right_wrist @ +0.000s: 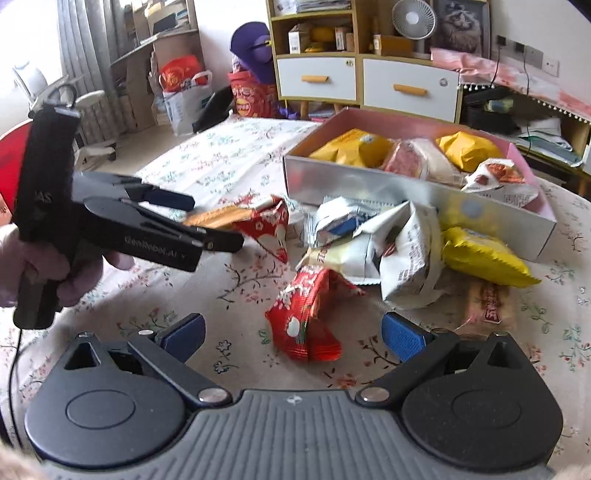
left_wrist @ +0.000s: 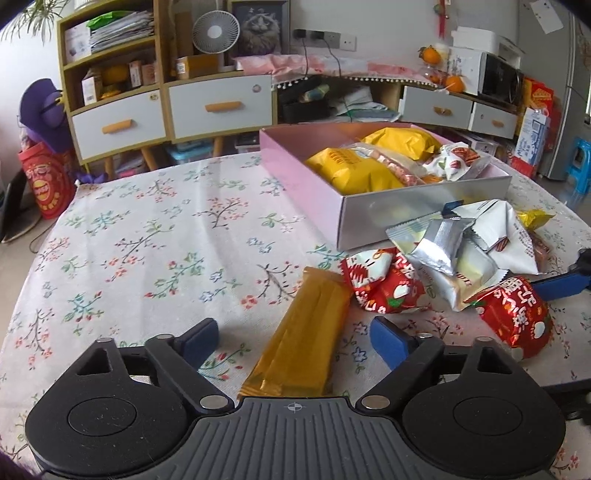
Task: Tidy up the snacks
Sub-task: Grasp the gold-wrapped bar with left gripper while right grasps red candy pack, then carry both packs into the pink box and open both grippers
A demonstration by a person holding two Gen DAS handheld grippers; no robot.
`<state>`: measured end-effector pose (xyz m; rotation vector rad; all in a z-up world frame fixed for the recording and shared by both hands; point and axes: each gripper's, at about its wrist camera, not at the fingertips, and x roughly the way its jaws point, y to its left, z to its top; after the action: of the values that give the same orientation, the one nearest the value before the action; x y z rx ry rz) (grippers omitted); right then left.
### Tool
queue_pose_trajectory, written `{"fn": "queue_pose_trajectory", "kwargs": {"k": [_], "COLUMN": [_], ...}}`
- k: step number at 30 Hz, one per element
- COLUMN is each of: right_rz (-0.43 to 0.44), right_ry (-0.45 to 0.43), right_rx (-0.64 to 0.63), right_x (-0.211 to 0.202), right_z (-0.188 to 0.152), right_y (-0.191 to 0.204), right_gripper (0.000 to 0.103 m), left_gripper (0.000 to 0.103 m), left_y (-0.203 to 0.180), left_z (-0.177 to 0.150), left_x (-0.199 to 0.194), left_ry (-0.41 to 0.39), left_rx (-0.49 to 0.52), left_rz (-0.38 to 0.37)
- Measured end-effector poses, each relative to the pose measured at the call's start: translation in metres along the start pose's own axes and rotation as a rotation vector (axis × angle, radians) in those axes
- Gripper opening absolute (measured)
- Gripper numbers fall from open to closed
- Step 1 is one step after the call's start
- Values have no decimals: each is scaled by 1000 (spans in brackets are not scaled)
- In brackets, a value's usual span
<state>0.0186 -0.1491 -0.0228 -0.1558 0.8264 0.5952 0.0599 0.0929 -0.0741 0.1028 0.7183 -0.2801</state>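
A pink box (left_wrist: 295, 155) (right_wrist: 369, 181) on the floral tablecloth holds yellow bags and other snacks. In front of it lies a heap of loose packets: white and silver ones (left_wrist: 454, 243) (right_wrist: 402, 254), red ones (left_wrist: 384, 284) (right_wrist: 303, 317), a yellow bag (right_wrist: 484, 258). A long amber-wrapped bar (left_wrist: 303, 332) lies between the open jaws of my left gripper (left_wrist: 295, 338), low over the table; nothing is gripped. My right gripper (right_wrist: 293, 332) is open, its fingers either side of a red packet. The left gripper (right_wrist: 218, 221) shows in the right wrist view, held by a hand.
The table (left_wrist: 147, 240) has bare cloth left of the box. Behind stand a shelf with white drawers (left_wrist: 166, 110), a fan (left_wrist: 216, 31), a microwave (left_wrist: 498, 77) and a red bag (left_wrist: 44, 181) on the floor.
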Motion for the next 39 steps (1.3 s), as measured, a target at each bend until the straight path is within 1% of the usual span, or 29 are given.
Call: {"fn": "queue_pose_trajectory", "kwargs": {"k": [1,3,4,6,9,11,12,15,19,24,25,26,27,28,34,36,39], "right_rz": [-4,-20,-24,-33,-42,-50,-52,-63,-72,-68,-65,-55,-53,-56,-56,-55,-58], "right_ry": [3,-17,-19,-26,-32,-34,-35,-33,-29,-22,-20,-16,-14,-12,2,2,-4], "right_rx": [1,-18,-22,-20,-12,-11,-11,-15,-28,-25,-29,-34,-38,-42,-28,-19,-11], "right_x": [1,1,0,0,-1,2,1,3,4,4,4,4,4,4,5,4,2], "right_z": [-1,-3,-3,-3,-1,3,3,5,8,11,11,11,12,13,17,18,19], "right_y": [1,3,3,4,4,2,2,2,2,3,4,5,7,8,12,10,10], "right_gripper": [102,100,100,96,88,81,79,70,59,51,44,40,39,36,36,35,35], "left_gripper": [82,70,67,55,46,41,38,36,34,33,33,33,33,33,32,28,26], "left_y": [-1,-3,-5,-8,-9,-9,-9,-14,-17,-20,-21,-23,-25,-26,-24,-25,-23], "left_z": [1,2,2,2,3,3,3,5,7,8,8,7,7,7,8,8,8], "left_x": [0,-1,-2,-3,-4,-6,-6,-8,-11,-13,-14,-14,-15,-15,-17,-18,-20], "left_ry": [-2,-4,-6,-7,-4,1,5,30,65,99,102,104,104,104,134,142,150], "left_rx": [3,11,19,33,39,36,35,45,25,6,8,21,34,37,-26,-42,-74], "left_rz": [-4,-10,-17,-31,-35,-33,-30,-7,15,39,43,48,53,57,70,78,83]}}
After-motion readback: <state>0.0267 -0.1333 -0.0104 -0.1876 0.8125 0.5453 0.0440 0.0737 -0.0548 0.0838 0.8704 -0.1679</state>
